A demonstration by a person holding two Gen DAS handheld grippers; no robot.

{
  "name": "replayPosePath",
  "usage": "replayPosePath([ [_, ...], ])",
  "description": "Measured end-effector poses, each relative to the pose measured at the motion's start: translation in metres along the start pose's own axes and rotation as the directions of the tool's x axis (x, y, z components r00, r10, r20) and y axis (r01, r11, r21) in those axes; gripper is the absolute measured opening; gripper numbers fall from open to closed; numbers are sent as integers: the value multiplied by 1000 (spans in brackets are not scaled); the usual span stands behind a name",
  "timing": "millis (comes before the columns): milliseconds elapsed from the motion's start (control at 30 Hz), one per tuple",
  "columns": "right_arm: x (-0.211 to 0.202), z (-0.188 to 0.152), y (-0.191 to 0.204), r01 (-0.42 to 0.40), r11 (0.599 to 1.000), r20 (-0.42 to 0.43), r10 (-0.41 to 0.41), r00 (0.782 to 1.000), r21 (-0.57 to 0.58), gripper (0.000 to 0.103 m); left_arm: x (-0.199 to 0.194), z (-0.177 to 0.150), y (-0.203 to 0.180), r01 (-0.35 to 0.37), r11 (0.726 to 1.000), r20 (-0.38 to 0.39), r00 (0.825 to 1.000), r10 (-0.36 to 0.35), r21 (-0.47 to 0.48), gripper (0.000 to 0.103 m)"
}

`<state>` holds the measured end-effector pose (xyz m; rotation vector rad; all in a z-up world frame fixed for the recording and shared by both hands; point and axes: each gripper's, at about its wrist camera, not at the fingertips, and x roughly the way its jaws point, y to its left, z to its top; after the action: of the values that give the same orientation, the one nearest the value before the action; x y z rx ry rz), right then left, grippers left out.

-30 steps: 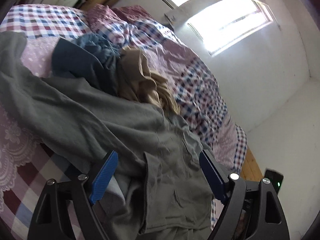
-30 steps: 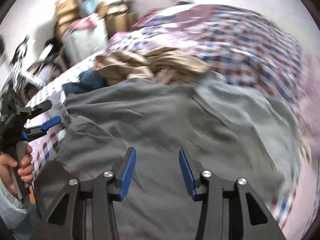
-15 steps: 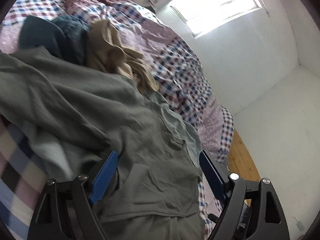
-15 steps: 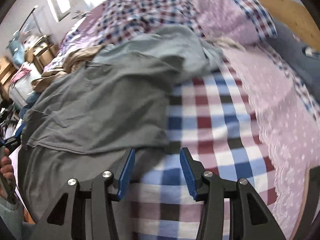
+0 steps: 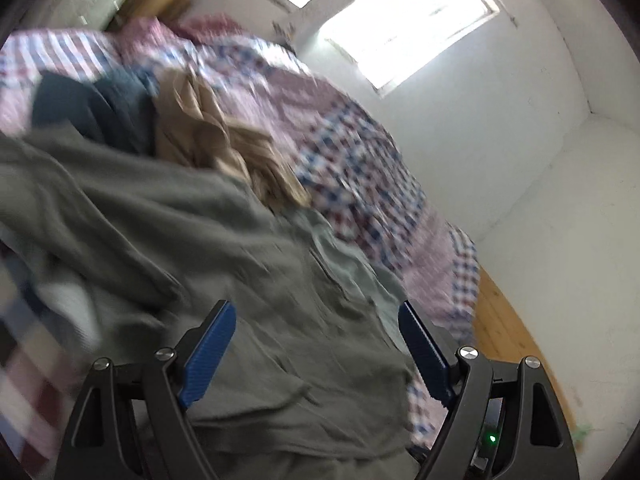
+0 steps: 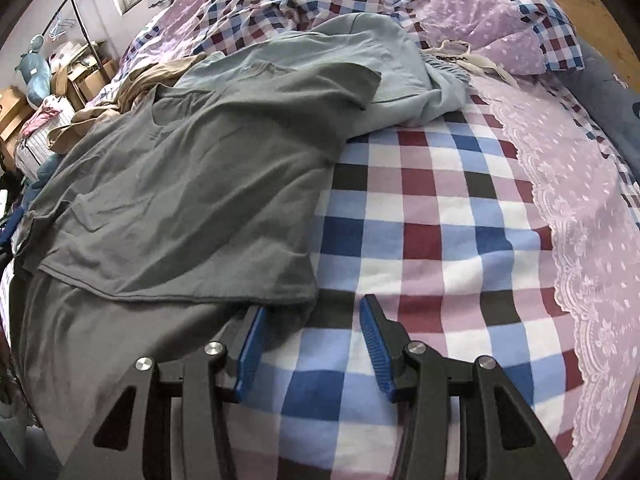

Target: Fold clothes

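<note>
Across the bed (image 5: 360,168), left wrist view, blurred: left gripper (image 5: 316,344) spread wide, nothing between the blue pads, hovering over the dark grey T-shirt (image 5: 224,264). Shirt covers the near part of the bed, running out of frame at the lower edge. Beyond it a tan garment (image 5: 224,148) and a dark blue garment (image 5: 100,108) lie heaped toward the far side. Window (image 5: 400,20) on the wall behind. No readable writing here.

Right wrist view, sharp: right gripper (image 6: 312,344) about half spread, holding nothing, pointing down at the checked bedspread (image 6: 432,216). Its left pad sits just beside the hem corner of the dark grey T-shirt (image 6: 180,184); whether it touches the cloth I cannot tell. Shirt lies roughly flat on the left half of the bed, one sleeve overlapping a light grey-green garment (image 6: 384,52) farther back.

Likely step: take the hem corner. To do it well, slide the lower pad under the corner so only the shirt is pinched, not the bedspread; close on both fabric layers; match the grip with the other gripper before lifting.

A cream band (image 6: 460,56) by the lilac pillow (image 6: 492,12) carries dark letters, upside down, too small to read.
</note>
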<state>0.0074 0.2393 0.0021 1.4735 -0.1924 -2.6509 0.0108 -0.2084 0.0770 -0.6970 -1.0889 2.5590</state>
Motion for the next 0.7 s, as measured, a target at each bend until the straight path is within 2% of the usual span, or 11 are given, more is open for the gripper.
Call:
replayPosePath([
  [100,4,0,5,-2,1000,13,1,1000,7,51,-8,4,5,-22,1000,49,999,22,-5,86],
  [200,5,0,10,-18,1000,17,17,1000,10,47,-4,4,8,-25,1000,32,999,26,-17,86],
  [233,6,0,12,-24,1000,17,24,1000,9,39,-1,3,8,-27,999,23,999,27,-17,86],
  [267,6,0,14,-29,1000,16,29,999,4,25,1,2,8,-28,999,15,999,28,-18,86],
  [300,6,1,15,-23,1000,12,23,1000,1,18,3,1,7,-27,999,11,1000,28,-18,86],
  [367,5,2,18,4,1000,6,-4,1000,-17,9,3,1,7,-27,1000,9,1000,27,-14,86],
  [433,3,3,21,49,998,3,-49,999,-47,5,2,1,6,-29,1000,13,999,29,-8,86],
  [500,-4,3,29,188,973,20,-187,982,-134,4,0,2,9,-32,999,18,999,33,-15,86],
  [567,-13,2,37,293,932,65,-286,956,-212,3,-2,4,12,-35,999,24,999,35,-27,86],
  [633,-22,2,41,368,895,110,-351,930,-252,3,-4,6,15,-37,999,31,999,39,-38,86],
  [700,-28,1,48,450,840,163,-419,893,-303,2,-5,7,17,-41,998,33,999,42,-41,86],
])
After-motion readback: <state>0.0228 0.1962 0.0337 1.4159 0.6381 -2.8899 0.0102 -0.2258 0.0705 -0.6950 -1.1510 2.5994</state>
